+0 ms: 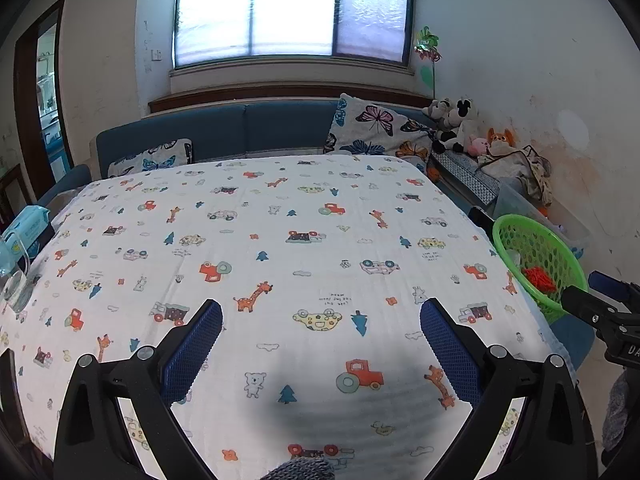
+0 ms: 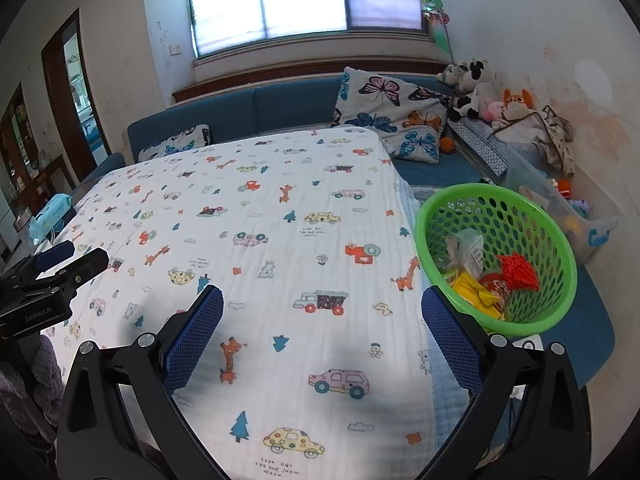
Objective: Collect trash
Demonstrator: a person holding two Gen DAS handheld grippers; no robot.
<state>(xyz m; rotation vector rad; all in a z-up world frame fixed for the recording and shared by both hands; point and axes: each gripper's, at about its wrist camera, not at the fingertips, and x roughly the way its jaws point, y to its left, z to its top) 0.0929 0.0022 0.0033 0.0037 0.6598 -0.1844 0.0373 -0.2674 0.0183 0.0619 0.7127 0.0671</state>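
Observation:
A green perforated basket [image 2: 532,216] stands on a blue seat off the table's right edge; it also shows in the left wrist view [image 1: 508,232]. It holds trash: a red net [image 2: 518,270], yellow wrappers [image 2: 476,290], a white carton [image 2: 472,252]. My left gripper [image 1: 320,316] is open and empty above the table's near middle. My right gripper [image 2: 322,312] is open and empty above the near right part of the table, left of the basket. The table is covered by a white cloth [image 1: 280,240] printed with cars and giraffes.
A blue tissue pack [image 1: 28,224] and a glass [image 1: 16,288] sit at the table's left edge. A blue sofa [image 2: 280,108] with butterfly pillows stands behind. Plush toys [image 2: 480,92] and a clear plastic bin [image 2: 560,200] are at the right.

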